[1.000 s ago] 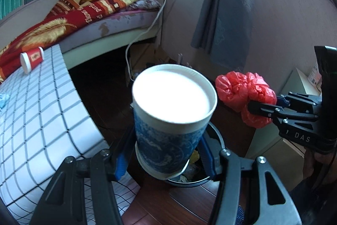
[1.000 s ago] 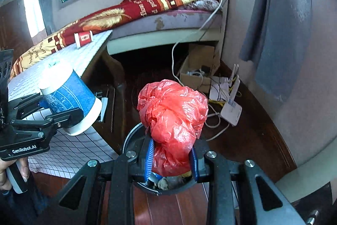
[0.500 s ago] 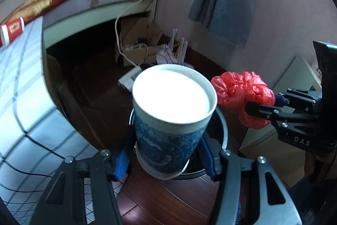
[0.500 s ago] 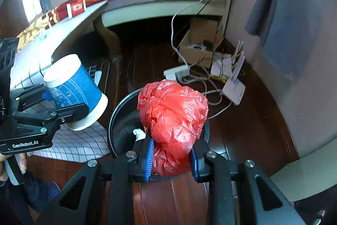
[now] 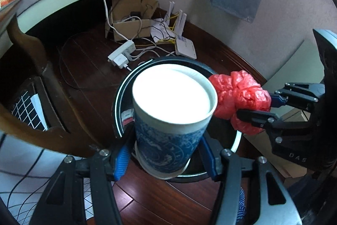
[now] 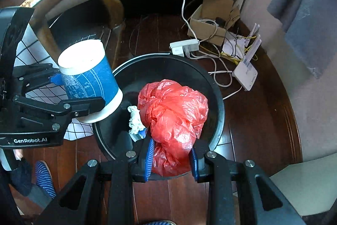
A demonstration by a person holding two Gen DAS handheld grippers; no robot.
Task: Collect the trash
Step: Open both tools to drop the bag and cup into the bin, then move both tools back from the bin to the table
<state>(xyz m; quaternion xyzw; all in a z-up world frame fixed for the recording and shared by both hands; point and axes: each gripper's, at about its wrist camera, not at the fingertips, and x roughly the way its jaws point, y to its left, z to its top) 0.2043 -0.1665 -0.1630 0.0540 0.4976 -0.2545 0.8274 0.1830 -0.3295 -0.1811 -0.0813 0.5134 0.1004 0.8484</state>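
My left gripper (image 5: 166, 155) is shut on a blue and white paper cup (image 5: 168, 117) and holds it over the left rim of the round black trash bin (image 5: 122, 85). In the right wrist view the cup (image 6: 88, 79) and left gripper (image 6: 79, 91) are at the left of the bin (image 6: 217, 98). My right gripper (image 6: 171, 158) is shut on a crumpled red plastic bag (image 6: 174, 113) and holds it above the bin's opening. In the left wrist view the bag (image 5: 238, 100) and right gripper (image 5: 256, 105) are at the right. White crumpled paper (image 6: 134, 117) lies inside the bin.
A power strip (image 6: 185, 46), cables, a white router (image 6: 245, 73) and a cardboard box (image 6: 210, 20) lie on the dark wood floor behind the bin. A wooden table leg (image 6: 109, 1) and checked cloth (image 6: 33, 52) are at the left. A bed runs along the back.
Both grippers have tilted down and moved over the bin, which now fills the middle of both views. The cup and the red bag stay gripped.
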